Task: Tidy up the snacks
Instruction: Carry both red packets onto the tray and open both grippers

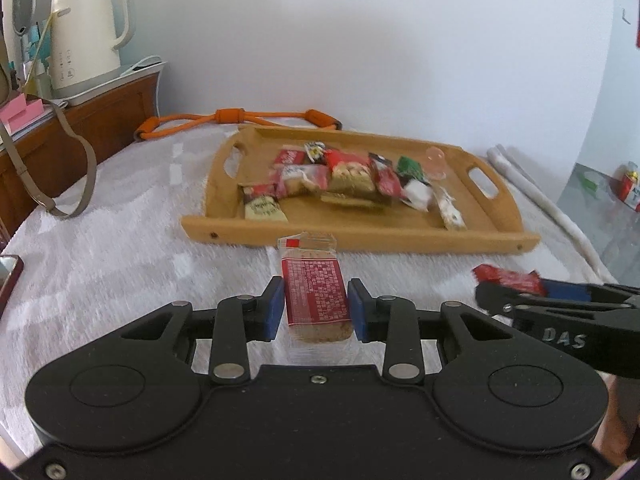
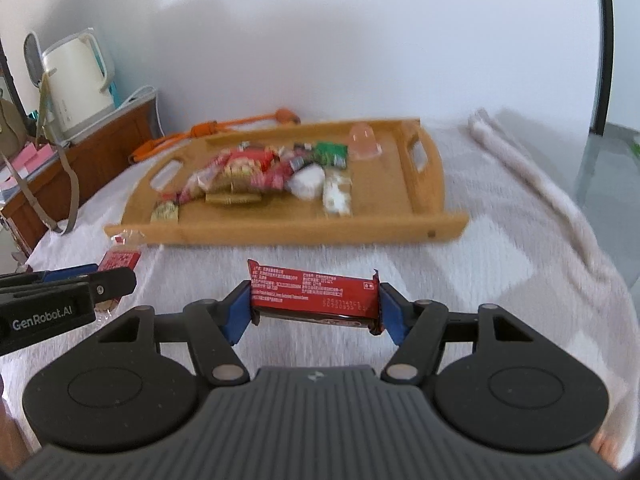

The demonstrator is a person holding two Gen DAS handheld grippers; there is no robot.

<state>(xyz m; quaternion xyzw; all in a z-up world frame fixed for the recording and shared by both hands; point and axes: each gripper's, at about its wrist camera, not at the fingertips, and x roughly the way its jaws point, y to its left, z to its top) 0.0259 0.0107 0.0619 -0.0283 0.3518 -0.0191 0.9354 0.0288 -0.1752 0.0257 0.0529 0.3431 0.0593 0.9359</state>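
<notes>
Clamped in left hand-held gripper [image 1: 316, 306]: red clear-ended oat bar packet [image 1: 315, 294]. Clamped in right hand-held gripper [image 2: 315, 303]: glossy red foil snack bar [image 2: 314, 295]. Best carried level over near rim of wooden handled tray [image 2: 280, 232], released beside heaped snacks, avoiding collisions.

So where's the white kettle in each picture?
Left wrist view: kettle at top left, on the wooden cabinet, left of the tray.
Right wrist view: kettle at upper left, again on the cabinet, left of the tray.
Shared landmark: the orange rope behind the tray.
</notes>
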